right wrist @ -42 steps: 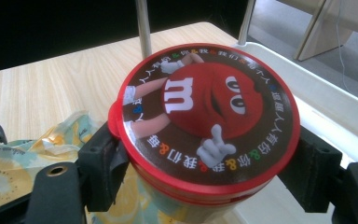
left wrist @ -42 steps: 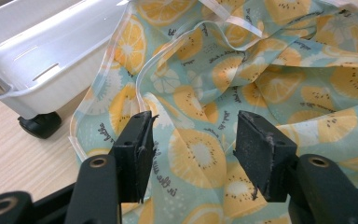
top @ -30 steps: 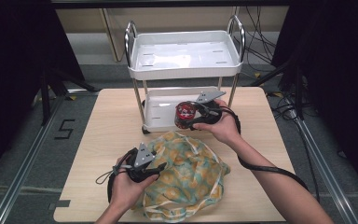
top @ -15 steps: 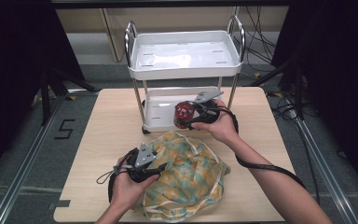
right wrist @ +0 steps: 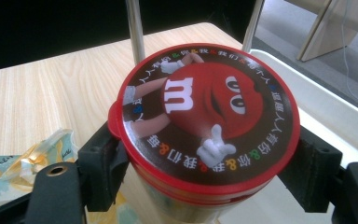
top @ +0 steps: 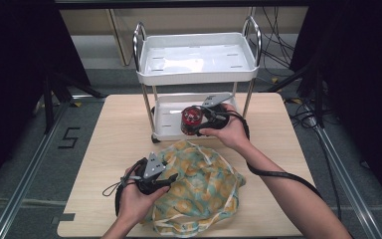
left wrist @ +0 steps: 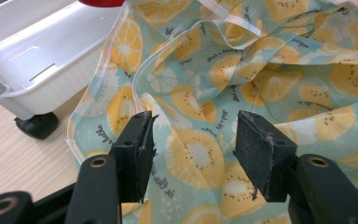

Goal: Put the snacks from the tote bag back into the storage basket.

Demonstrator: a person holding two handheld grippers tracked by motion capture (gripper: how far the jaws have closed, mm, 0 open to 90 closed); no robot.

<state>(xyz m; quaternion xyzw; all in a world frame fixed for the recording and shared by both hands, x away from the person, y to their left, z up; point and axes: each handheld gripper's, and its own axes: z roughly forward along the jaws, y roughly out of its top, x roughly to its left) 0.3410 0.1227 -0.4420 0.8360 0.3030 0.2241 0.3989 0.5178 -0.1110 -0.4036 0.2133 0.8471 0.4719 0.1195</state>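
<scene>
The cart (top: 197,57) stood at the table's (top: 104,149) far edge, its lower tray within reach, likely as the can's source or destination. The fruit-print bag (top: 204,191) lay slumped on the table just before it, mouth toward the cart. The left gripper (top: 155,178) rested on the bag, jaws apart astride a fold, seemingly to steady it. The right gripper (top: 199,121) was clamped on the red-lidded can (right wrist: 205,121), held in the air between bag and lower tray.

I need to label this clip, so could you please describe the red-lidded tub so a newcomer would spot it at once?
Start at the white cart on the wooden table. In front of its lower shelf, the right tongs grip a round tub. Its red lid with a cartoon candy face sets it apart from the fruit-print bag below.
</scene>
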